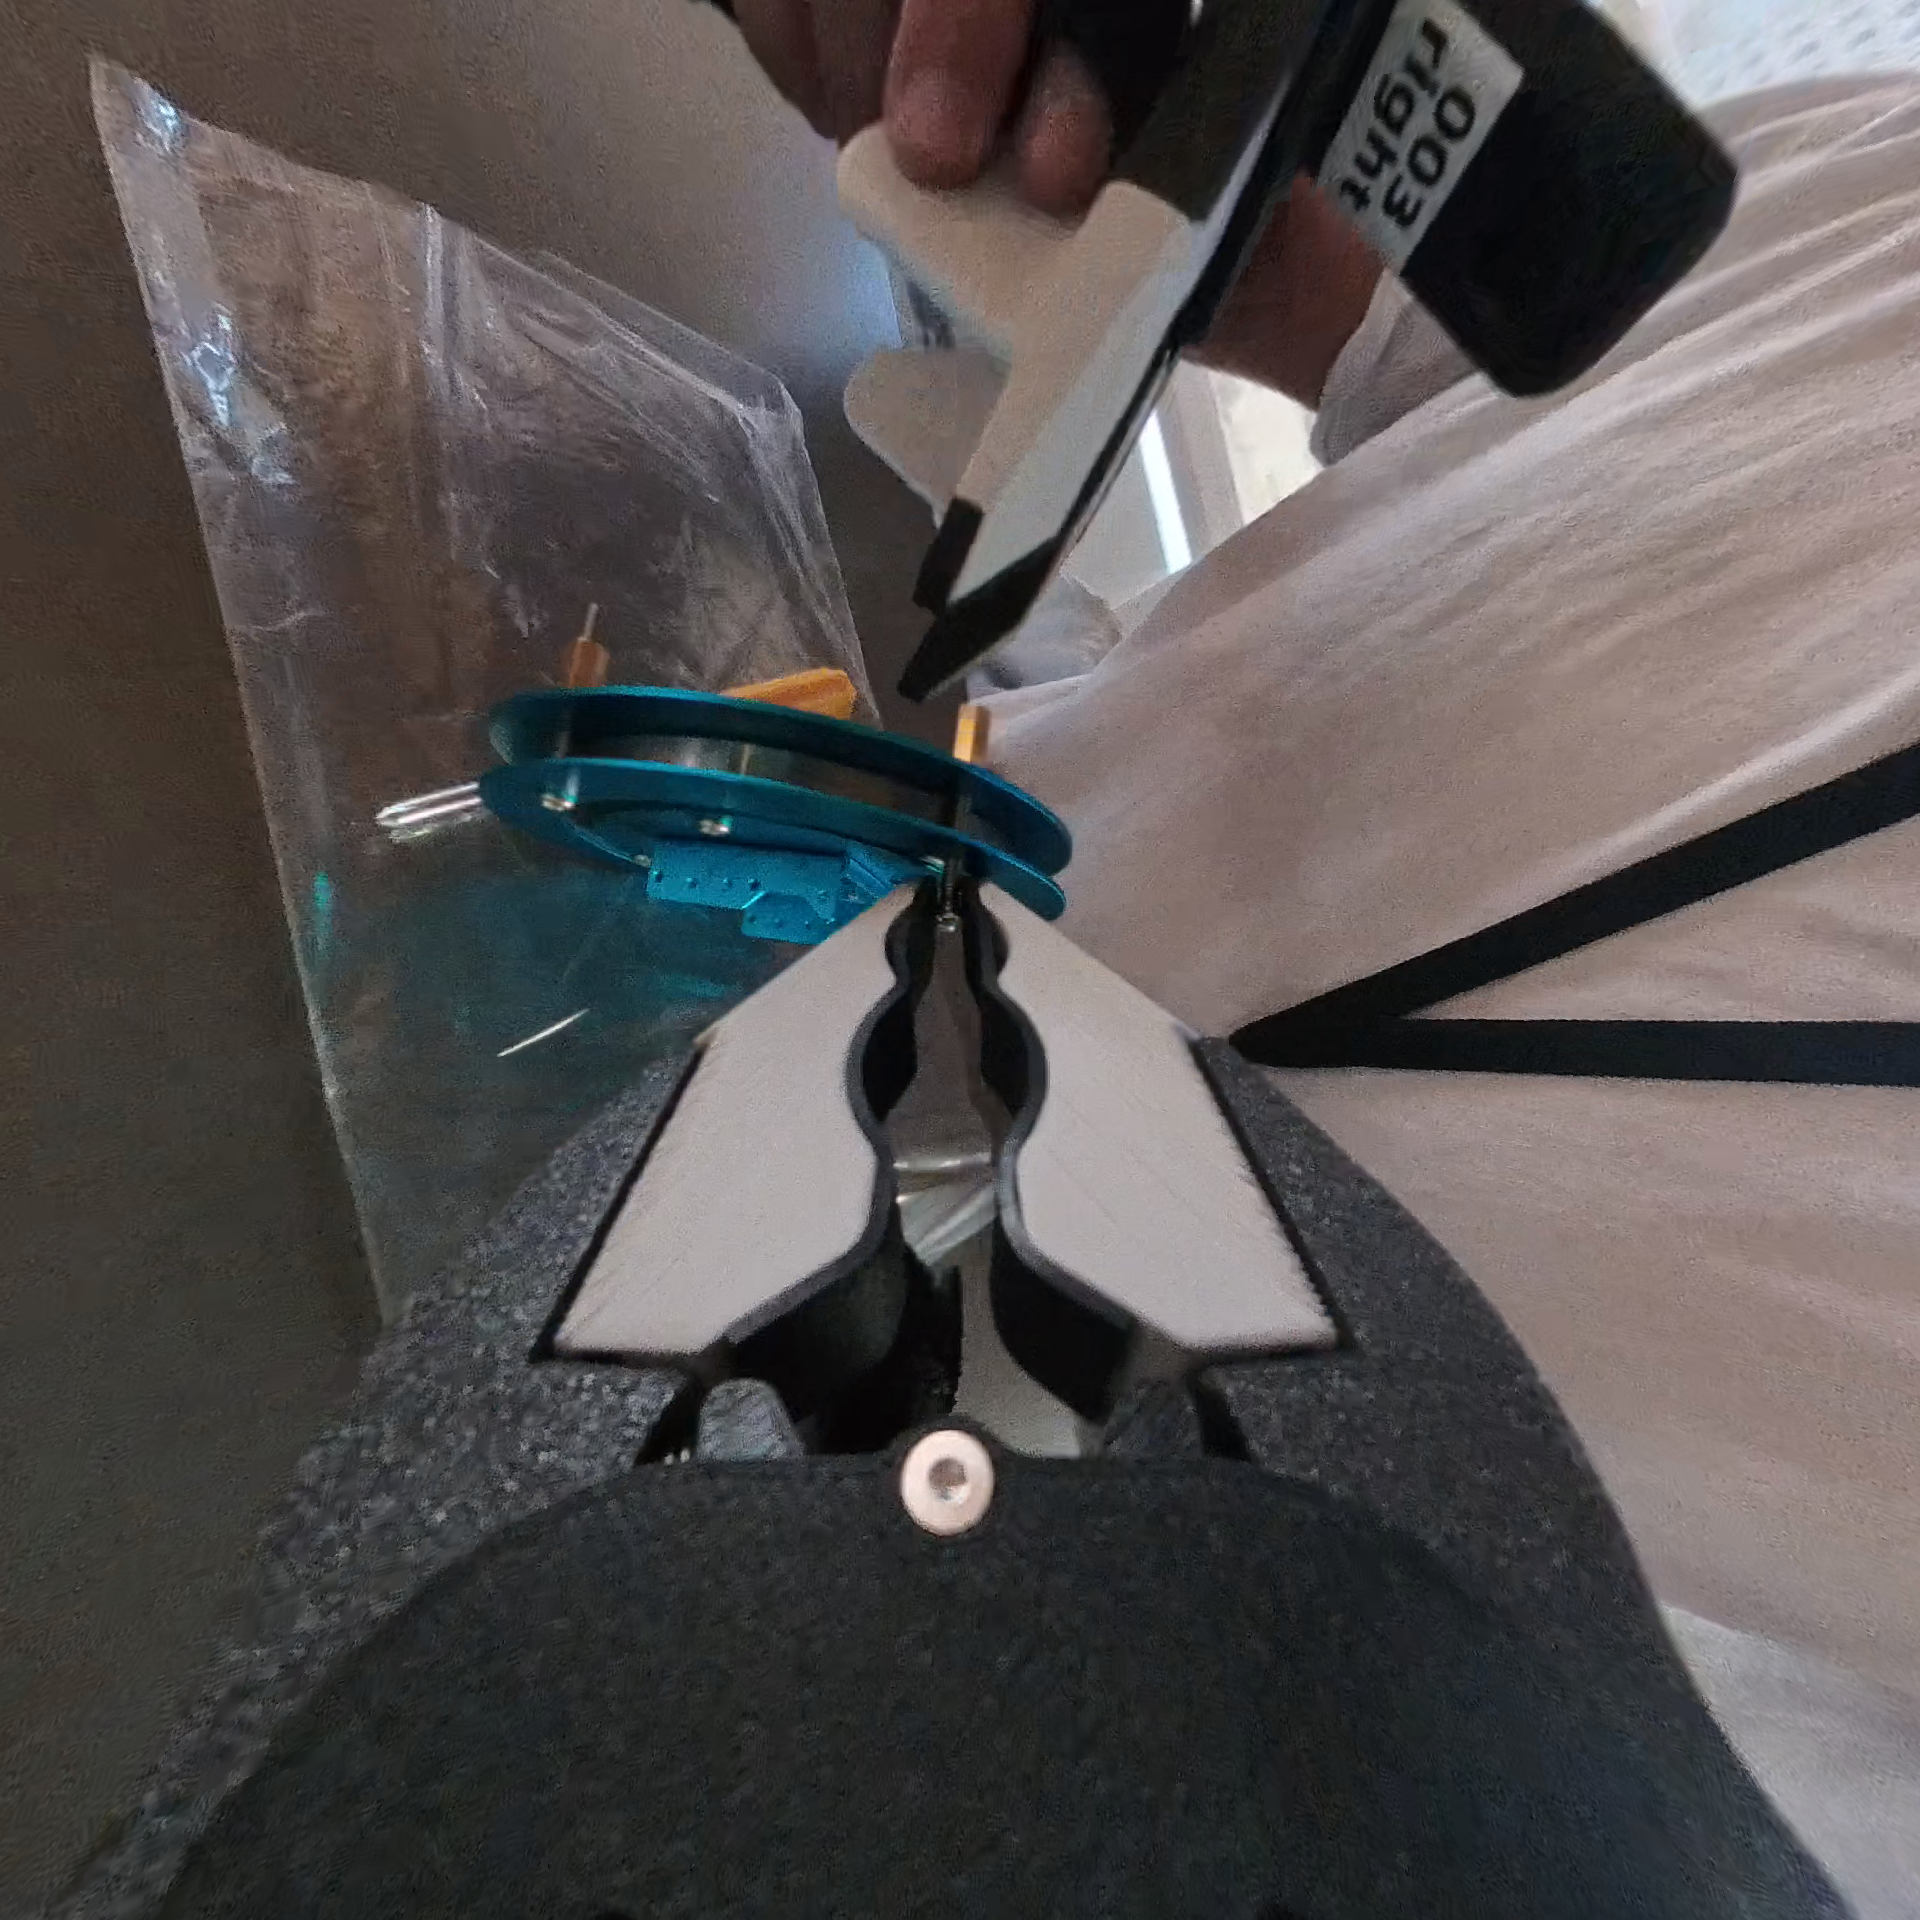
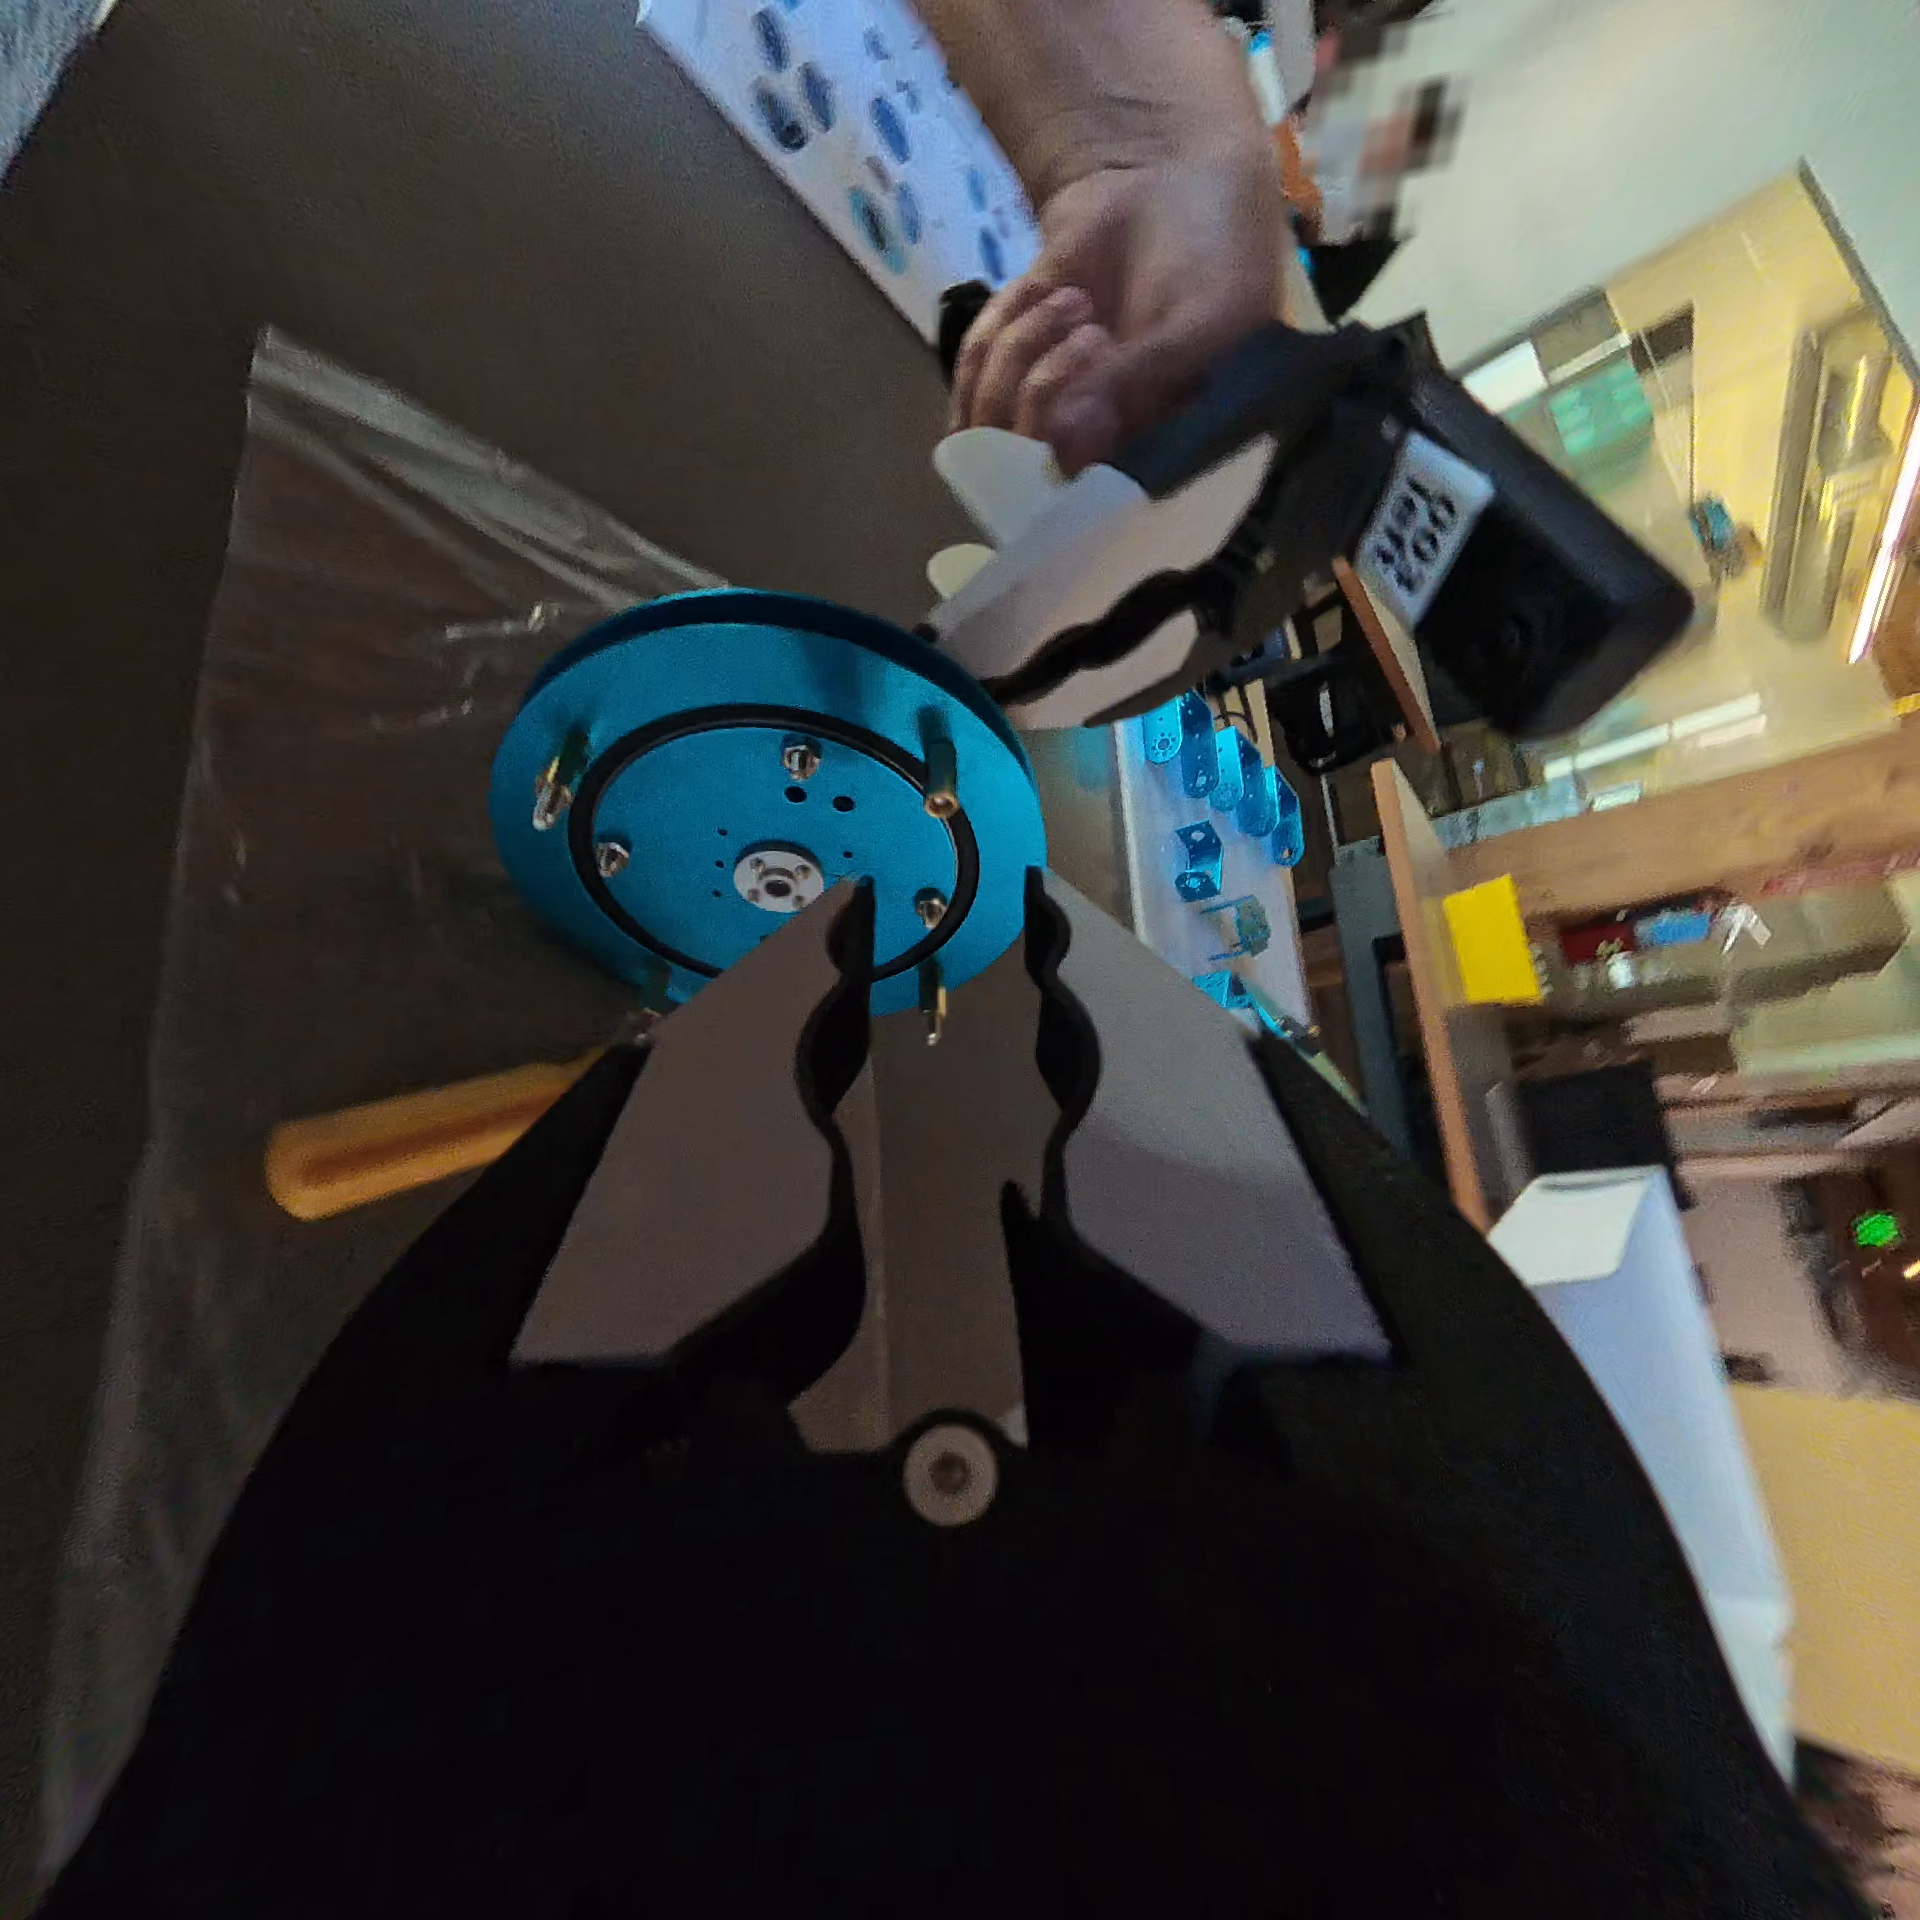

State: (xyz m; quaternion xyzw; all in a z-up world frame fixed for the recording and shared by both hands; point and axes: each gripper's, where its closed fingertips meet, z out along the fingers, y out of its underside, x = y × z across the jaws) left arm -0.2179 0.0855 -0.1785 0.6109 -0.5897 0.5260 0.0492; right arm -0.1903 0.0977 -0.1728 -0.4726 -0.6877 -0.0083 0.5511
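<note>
A blue two-disc assembly with brass standoffs and a black ring on its face is held above a clear plastic bag. My left gripper is shut on the rim of the assembly at a black post. It also shows in the right wrist view, clamped on the far edge of the assembly. My right gripper is open and empty, its tips just over the disc face near the central hub. In the left wrist view the right gripper hovers just above the top disc.
A yellow-handled tool lies on the bag on a brown table. A printed sheet lies at the far edge. Loose blue brackets sit on a white surface. A person's white garment is close by.
</note>
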